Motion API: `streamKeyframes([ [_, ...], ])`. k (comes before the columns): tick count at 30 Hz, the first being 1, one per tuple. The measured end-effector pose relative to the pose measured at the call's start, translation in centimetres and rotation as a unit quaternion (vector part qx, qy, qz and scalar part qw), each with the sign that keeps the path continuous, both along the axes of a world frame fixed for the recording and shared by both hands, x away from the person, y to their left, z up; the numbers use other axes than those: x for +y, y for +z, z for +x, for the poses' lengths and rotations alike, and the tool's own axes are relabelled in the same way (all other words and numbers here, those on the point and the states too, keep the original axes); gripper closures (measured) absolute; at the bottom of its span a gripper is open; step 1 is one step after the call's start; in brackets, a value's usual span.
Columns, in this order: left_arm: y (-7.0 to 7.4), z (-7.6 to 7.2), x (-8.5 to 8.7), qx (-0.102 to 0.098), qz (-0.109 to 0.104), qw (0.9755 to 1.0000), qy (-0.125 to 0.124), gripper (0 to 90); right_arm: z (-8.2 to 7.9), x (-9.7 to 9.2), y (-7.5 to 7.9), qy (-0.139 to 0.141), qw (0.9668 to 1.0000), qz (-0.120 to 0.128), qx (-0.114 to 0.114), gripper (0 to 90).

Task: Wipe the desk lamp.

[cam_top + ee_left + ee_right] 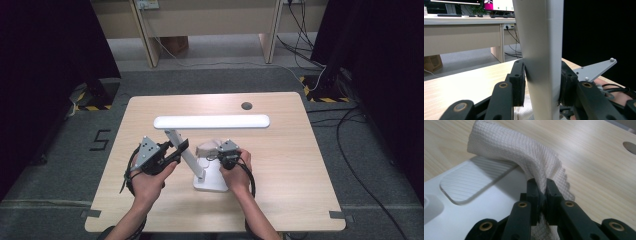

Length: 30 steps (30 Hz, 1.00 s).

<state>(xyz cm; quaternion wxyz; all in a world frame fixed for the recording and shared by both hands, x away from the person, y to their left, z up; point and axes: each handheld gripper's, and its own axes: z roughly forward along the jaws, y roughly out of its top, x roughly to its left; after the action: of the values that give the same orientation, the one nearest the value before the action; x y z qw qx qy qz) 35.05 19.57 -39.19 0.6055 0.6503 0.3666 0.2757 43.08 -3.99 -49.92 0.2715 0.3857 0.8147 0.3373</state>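
Observation:
A white desk lamp stands on the wooden table [280, 165], its long head [210, 121] lit and level above the slanted lamp arm [187, 155]. My left gripper [180, 150] is shut on that arm; in the left gripper view both pads [518, 82] press against the lamp arm [541, 50]. My right gripper [220, 150] is over the lamp base [210, 182], shut on a white waffle-weave cloth [207, 147]. In the right gripper view the cloth [519, 150] is pinched between the jaws of the right gripper [542, 192] and drapes onto the base [474, 205] beside a ribbed panel [474, 180].
A round cable hole [246, 105] lies in the tabletop behind the lamp head. Light wooden desks [210, 20] stand at the back, with cables [350, 125] on the grey floor to the right. The right gripper's grey plate [599, 70] shows beyond the lamp arm.

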Motion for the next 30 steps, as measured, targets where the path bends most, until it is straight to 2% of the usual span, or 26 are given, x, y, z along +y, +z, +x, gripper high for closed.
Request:
streamKeyframes([
  [10, 0.1, -0.2, 0.0, 0.003, 0.001, 1.0000, -0.003, 63.2, 0.4, -2.0, -0.1, -0.037, 0.9993, 0.000, 0.003, 84.2],
  [12, 0.1, -0.1, 0.0, 0.005, -0.004, 1.0000, -0.005, 63.2, 0.8, -1.8, 0.3, -0.038, 0.9992, 0.006, -0.006, 84.1],
  [14, 0.1, -0.1, 0.0, 0.006, -0.005, 1.0000, -0.005, 63.2, 1.1, -1.0, 0.9, -0.029, 0.9994, 0.017, -0.011, 84.0],
  [17, 0.1, -0.1, 0.0, 0.006, -0.005, 1.0000, -0.005, 63.2, 1.9, 0.8, 1.2, 0.002, 0.9993, 0.035, -0.012, 83.8],
  [20, 0.1, -0.2, 0.1, 0.007, -0.005, 0.9999, -0.007, 63.0, 2.7, 2.6, 1.1, 0.037, 0.9978, 0.054, 0.000, 83.7],
  [22, 0.1, -0.2, 0.1, 0.007, -0.005, 0.9999, -0.008, 62.9, 3.1, 3.3, 0.8, 0.054, 0.9971, 0.053, 0.005, 83.7],
  [26, 0.1, -0.2, 0.0, 0.006, -0.005, 0.9999, -0.008, 62.8, 3.4, 4.1, 0.3, 0.058, 0.9966, 0.054, 0.023, 83.7],
  [30, 0.1, -0.2, 0.0, 0.005, -0.001, 1.0000, -0.007, 62.8, 3.4, 3.9, 0.0, 0.059, 0.9964, 0.057, 0.022, 83.6],
])
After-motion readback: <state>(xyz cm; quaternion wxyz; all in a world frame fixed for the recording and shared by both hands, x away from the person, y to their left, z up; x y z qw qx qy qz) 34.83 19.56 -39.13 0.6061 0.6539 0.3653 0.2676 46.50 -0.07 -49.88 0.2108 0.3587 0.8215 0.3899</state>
